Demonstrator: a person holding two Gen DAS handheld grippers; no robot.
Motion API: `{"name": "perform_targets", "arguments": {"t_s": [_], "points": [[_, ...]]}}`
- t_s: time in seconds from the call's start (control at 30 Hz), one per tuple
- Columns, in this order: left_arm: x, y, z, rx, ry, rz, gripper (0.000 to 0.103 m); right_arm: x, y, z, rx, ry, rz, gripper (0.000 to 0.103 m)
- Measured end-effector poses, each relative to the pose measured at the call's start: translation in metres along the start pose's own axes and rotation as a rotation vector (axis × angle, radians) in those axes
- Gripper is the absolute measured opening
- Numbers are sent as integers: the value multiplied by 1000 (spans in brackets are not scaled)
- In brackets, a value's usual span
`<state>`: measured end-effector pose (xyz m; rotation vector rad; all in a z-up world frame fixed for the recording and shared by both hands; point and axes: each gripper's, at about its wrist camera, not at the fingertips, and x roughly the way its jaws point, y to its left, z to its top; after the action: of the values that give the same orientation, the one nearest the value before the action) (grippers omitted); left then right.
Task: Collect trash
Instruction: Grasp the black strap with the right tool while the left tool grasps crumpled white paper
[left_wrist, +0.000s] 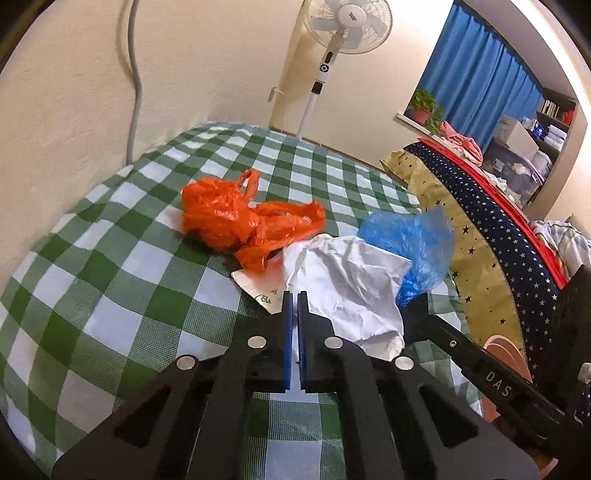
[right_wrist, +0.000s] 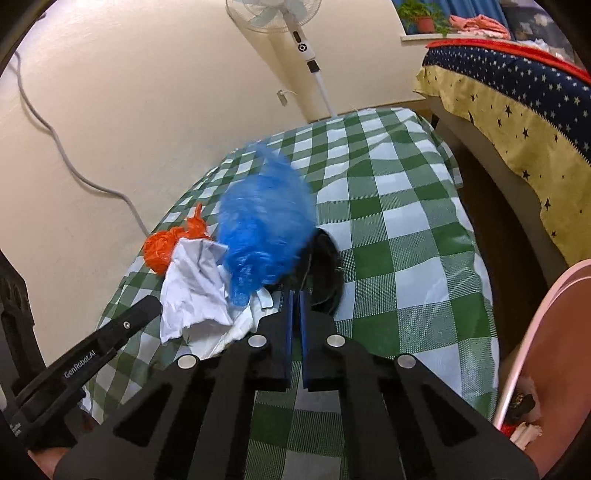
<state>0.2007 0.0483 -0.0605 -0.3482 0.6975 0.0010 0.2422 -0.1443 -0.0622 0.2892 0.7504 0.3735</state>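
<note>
While both grippers (left_wrist: 294, 295) (right_wrist: 295, 293) sit closed and empty, the blue bag's (right_wrist: 264, 225) contents seem hidden.

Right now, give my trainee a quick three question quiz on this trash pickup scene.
1. True or false: the orange bag lies on the checked cloth.
2. What sits between the orange bag and the blue bag? A crumpled white paper, B a cup, C a bottle.
3. Fill in: both the left gripper and the right gripper have their jaws ____.

Key: 1 true; 2 A; 3 shut.
</note>
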Motion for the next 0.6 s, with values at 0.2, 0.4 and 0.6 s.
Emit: {"name": "perform_targets", "arguments": {"t_s": [0.2, 0.4, 0.6], "points": [[-16, -8, 0, 46, -21, 4, 0, -24, 2, -3, -26, -18, -29, 1], [-23, 5, -2, -19, -23, 2, 12, -48, 0, -11, -32, -26, -46, 1], [-20, 2, -3, -25, -33, 10, 41, -48, -4, -18, -19, -9, -45, 1]]}}
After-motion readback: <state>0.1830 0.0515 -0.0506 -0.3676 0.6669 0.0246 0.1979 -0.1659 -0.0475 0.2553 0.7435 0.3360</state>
